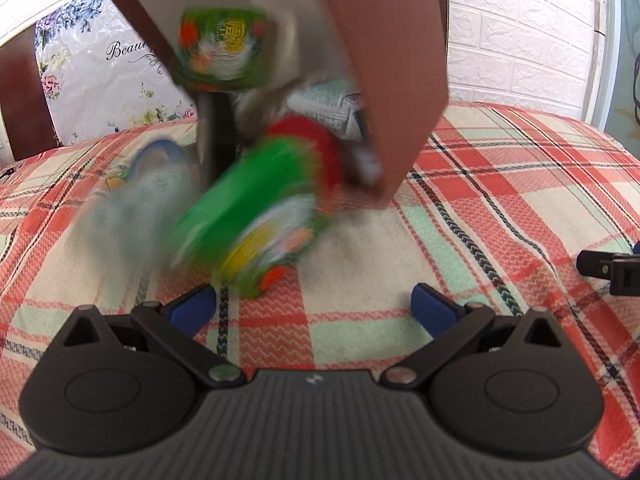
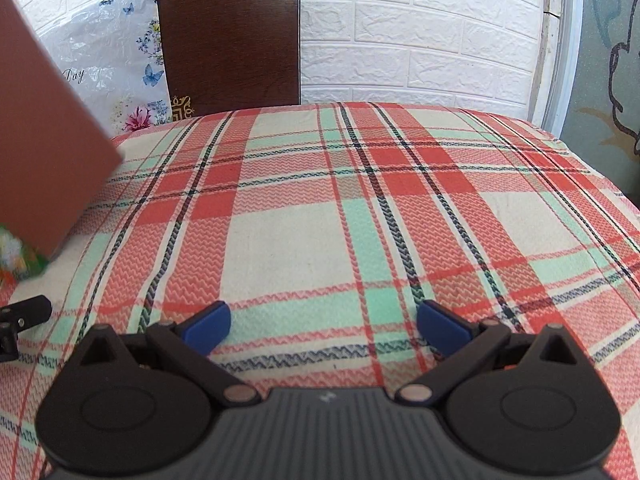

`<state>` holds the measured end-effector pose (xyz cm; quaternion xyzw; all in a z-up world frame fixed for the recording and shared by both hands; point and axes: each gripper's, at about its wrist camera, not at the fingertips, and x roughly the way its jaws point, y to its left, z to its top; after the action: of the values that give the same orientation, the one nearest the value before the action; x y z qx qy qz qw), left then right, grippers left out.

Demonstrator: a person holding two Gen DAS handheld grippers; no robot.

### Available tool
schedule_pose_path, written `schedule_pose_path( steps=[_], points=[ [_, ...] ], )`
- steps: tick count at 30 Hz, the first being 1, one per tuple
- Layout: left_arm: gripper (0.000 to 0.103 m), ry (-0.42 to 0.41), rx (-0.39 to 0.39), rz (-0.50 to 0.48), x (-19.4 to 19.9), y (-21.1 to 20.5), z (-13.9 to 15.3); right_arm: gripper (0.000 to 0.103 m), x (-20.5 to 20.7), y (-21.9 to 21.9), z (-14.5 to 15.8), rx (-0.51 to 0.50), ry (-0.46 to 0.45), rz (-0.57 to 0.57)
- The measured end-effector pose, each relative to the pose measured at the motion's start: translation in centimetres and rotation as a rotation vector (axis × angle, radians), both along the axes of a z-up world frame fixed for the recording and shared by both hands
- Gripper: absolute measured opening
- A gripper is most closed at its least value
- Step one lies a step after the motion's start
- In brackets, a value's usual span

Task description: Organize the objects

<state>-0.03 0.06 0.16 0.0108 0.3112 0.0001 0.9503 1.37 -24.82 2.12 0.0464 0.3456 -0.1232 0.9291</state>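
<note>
- Meanwhile, the left gripper (image 1: 314,310) hangs over the table with its blue-padded jaws spread wide and nothing between them.
- Just beyond it, a blurred green cylindrical snack pack with yellow and orange print (image 1: 256,224) tumbles onto the red, mint and cream plaid tablecloth (image 1: 500,184).
- To its left lies a blurred pale blue packet (image 1: 140,200); behind it are a red item (image 1: 316,140) and a white-and-green sachet (image 1: 332,108), too smeared to identify.
- Above them, a tilted brown cardboard box (image 1: 380,40) spills its contents, a second green pack (image 1: 224,48) at its mouth.
- The right gripper (image 2: 323,322) is likewise agape and empty, over bare cloth far right of the pile; only the box's corner (image 2: 44,140) shows at its left.
- Sorting appears not yet begun: everything remains to be picked and arranged.
- A dark wooden chair back (image 2: 228,36) stands at the far edge.
</note>
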Motion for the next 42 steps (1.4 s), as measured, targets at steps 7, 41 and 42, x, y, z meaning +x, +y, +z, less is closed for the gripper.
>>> schedule_pose_path(
  steps=[7, 41, 42],
  points=[
    [0.103, -0.005, 0.005, 0.001, -0.14, -0.08, -0.21, 0.103, 0.13, -0.15, -0.14, 0.000, 0.000, 0.000],
    [0.103, -0.011, 0.009, 0.003, 0.01, -0.28, -0.28, 0.103, -0.13, -0.08, -0.08, 0.001, -0.003, -0.014],
    [0.103, -0.011, 0.009, 0.003, 0.00, -0.29, -0.28, 0.103, 0.07, 0.00, -0.09, 0.002, -0.002, -0.015]
  ],
)
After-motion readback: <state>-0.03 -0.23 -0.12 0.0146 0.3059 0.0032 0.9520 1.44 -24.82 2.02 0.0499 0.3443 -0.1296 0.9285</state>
